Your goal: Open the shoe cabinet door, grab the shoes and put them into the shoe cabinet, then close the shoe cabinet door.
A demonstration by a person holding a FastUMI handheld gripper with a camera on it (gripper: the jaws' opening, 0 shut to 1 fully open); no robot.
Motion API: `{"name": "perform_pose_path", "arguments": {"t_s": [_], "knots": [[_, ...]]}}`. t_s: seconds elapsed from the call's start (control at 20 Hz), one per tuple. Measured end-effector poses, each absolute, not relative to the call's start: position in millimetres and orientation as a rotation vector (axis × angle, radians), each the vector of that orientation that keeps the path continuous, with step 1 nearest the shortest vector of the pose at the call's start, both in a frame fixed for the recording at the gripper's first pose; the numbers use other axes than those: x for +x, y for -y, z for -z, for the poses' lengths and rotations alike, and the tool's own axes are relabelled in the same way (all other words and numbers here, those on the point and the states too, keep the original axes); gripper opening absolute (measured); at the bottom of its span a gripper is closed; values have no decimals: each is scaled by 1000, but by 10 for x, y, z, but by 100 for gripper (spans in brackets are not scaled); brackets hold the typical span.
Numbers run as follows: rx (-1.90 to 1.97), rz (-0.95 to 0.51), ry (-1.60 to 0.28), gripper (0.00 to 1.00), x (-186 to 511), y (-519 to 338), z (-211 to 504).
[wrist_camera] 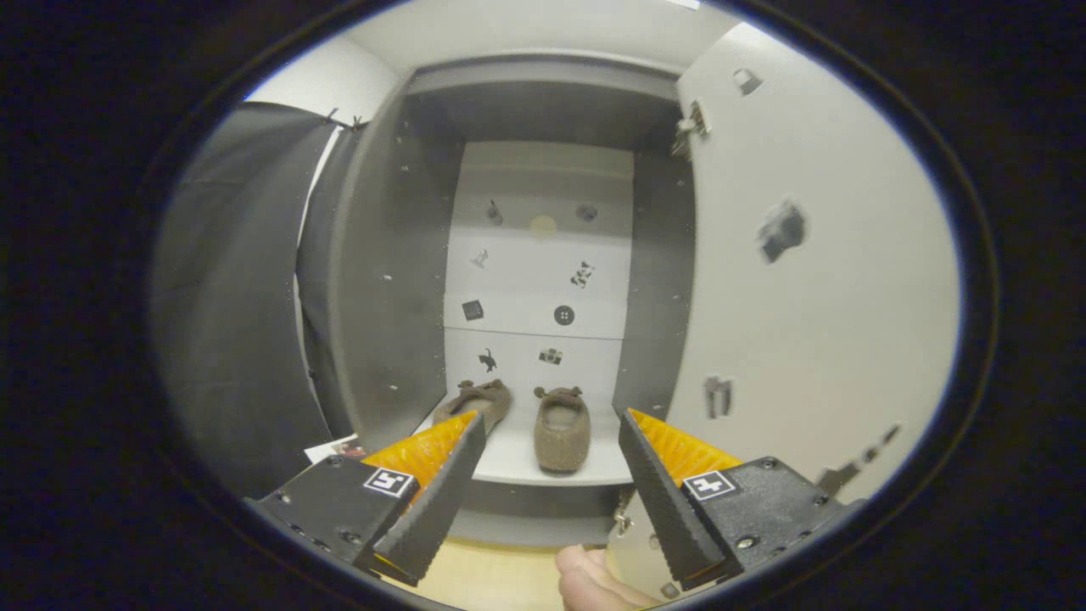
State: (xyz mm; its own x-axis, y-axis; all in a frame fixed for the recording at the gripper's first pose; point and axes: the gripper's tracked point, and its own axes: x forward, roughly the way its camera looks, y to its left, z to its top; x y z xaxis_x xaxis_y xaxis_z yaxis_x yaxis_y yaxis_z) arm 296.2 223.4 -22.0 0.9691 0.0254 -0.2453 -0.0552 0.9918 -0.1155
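Fisheye camera rode on gripper [551,475], looked forward along 2 black ribbed fingers [441,492], spread wide apart with nothing between. View faced straight into open grey shoe cabinet [382,280] from just outside its front, low, near shelf level. Pair of brown fuzzy slippers [562,428] sat just beyond fingertips. White cabinet door [814,280] stood open, close beside camera. Only 1 view, nothing shared.

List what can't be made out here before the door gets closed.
- Left shoe: front hidden behind the gripper's open left finger.
- Stickers on the cabinet's back wall: too small to tell.
- Door: lower edge hidden behind the right finger.
- Hand: mostly cut off.
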Motion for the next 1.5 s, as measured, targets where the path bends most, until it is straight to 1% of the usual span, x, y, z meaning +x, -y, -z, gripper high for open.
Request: {"name": "perform_pose_path", "arguments": {"t_s": [0.15,0.3,0.45,0.65,0.8,0.9,1.1,1.25,1.4,1.5], "knots": [[-107,26,-232,100,2317,-2015,25],[-94,45,-234,100,1641,-1855,-55],[-75,-3,-161,100,1132,-1817,-226],[-135,-40,-112,100,584,-1767,-288],[-111,-60,-59,100,218,-1638,-284],[-100,-30,-43,100,91,-1400,-199],[-120,120,-26,100,-28,-746,-187],[-97,130,-32,100,-40,-438,-169],[-41,220,-30,100,15,95,-212],[-51,248,-46,100,120,285,-194]]}}
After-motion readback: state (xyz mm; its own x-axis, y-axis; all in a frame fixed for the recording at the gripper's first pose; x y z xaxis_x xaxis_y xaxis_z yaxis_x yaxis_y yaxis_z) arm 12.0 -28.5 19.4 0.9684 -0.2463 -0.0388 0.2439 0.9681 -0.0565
